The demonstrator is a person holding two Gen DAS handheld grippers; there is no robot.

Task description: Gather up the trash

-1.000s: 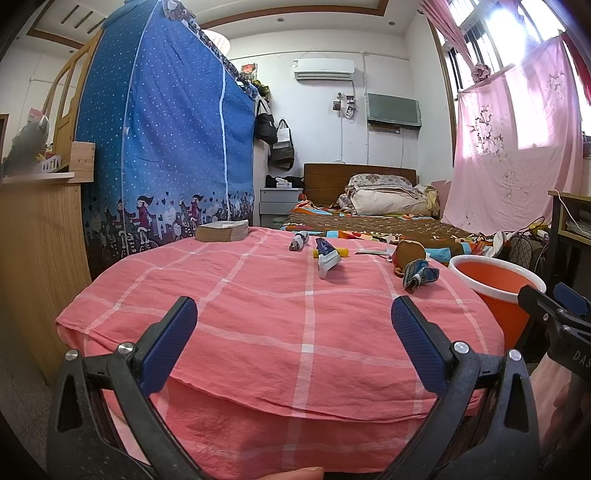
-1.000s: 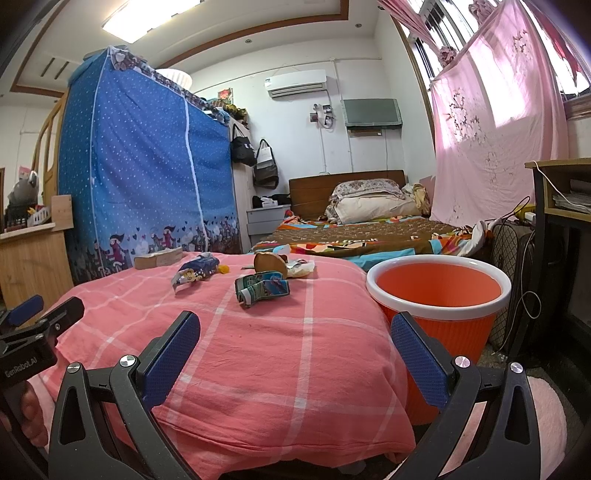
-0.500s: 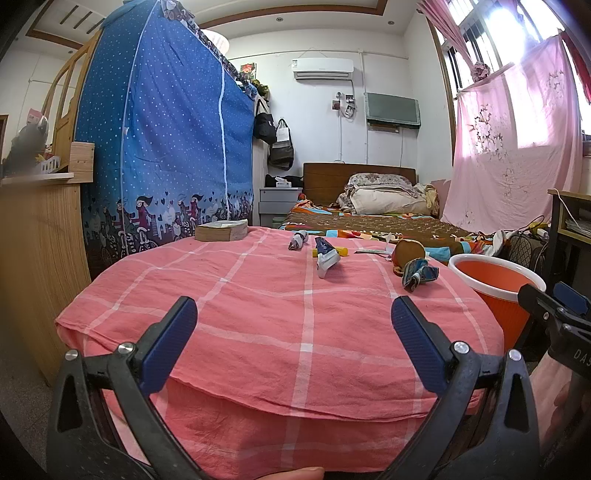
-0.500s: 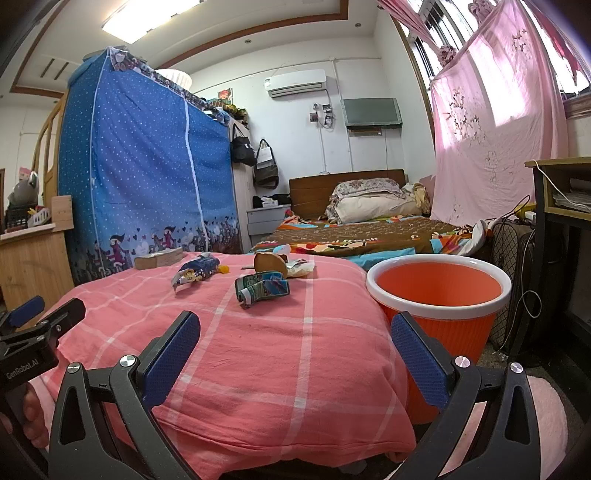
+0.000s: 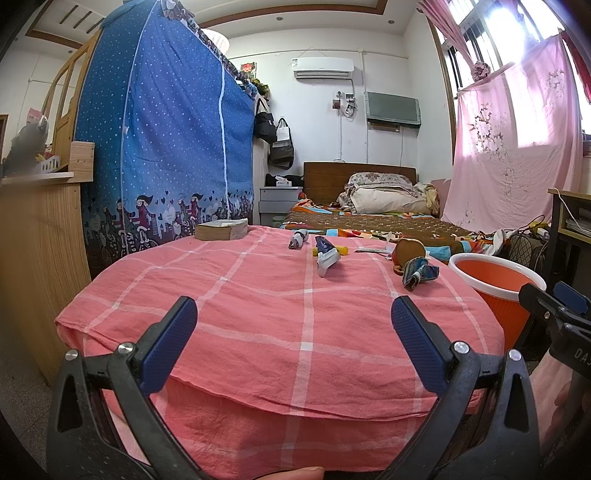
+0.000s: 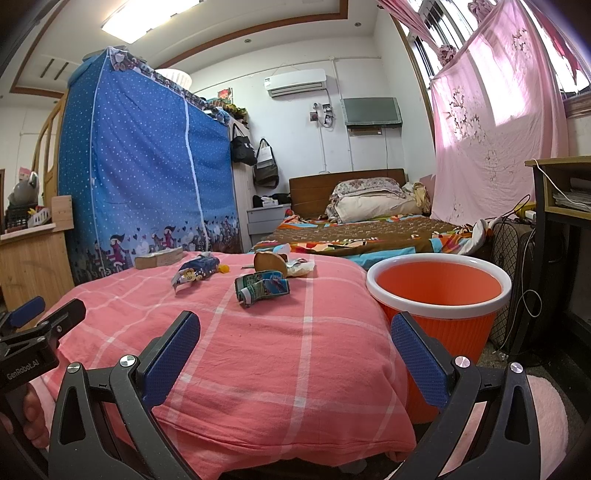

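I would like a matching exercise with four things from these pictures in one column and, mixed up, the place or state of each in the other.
Things:
1. orange bin
2. crumpled teal wrapper
3. book
4. left gripper

Places or states:
a. far left edge of the pink cloth
b. open, holding nothing
c. on the floor beside the table
d. on the cloth, on the side towards the bin

Pairs: 1-c, 2-d, 3-a, 4-b

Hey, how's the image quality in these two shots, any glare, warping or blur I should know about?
Left wrist view: the window blows out white at top right, and fisheye bends the blue wardrobe. Right wrist view: the ceiling light glares, the pink curtain glows backlit, and the wrappers look sharp.
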